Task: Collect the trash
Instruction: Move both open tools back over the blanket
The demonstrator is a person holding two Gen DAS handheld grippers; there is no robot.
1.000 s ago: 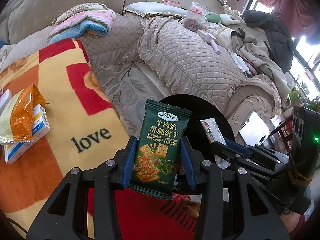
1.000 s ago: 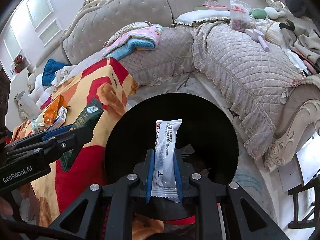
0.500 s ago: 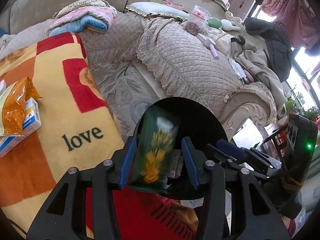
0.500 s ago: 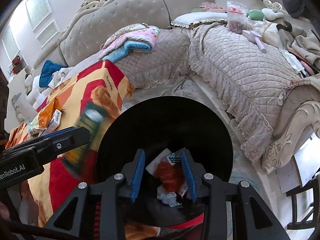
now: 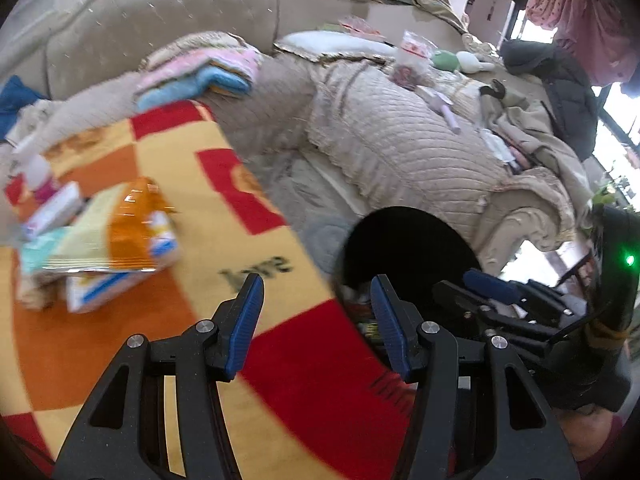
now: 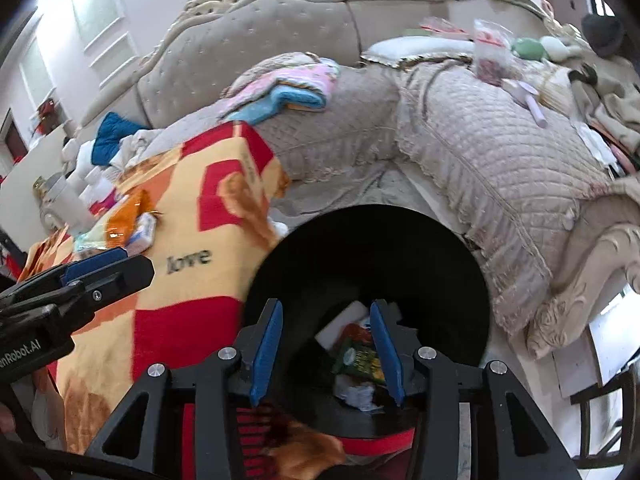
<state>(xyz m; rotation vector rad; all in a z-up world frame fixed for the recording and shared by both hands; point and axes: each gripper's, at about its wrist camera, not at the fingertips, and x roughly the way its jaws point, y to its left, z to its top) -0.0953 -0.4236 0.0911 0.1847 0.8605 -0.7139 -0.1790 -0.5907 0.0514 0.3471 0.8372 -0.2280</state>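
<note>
Two handheld grippers hover over a round black bin (image 6: pixel 400 256) beside a blanket-covered table (image 5: pixel 224 216); the left gripper (image 5: pixel 316 312) and right gripper (image 6: pixel 326 344) both have their blue jaws opening with nothing between them. A green snack packet (image 6: pixel 358 360) and other wrappers lie inside the bin. An orange packet (image 5: pixel 128 228) and small boxes (image 5: pixel 100 288) remain on the blanket, so collecting seems partly done.

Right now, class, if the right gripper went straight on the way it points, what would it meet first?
Probably the trash inside the black bin: the right gripper, jaws opening and empty, aims into its mouth, at the green wrapper. Depth is unclear.
</note>
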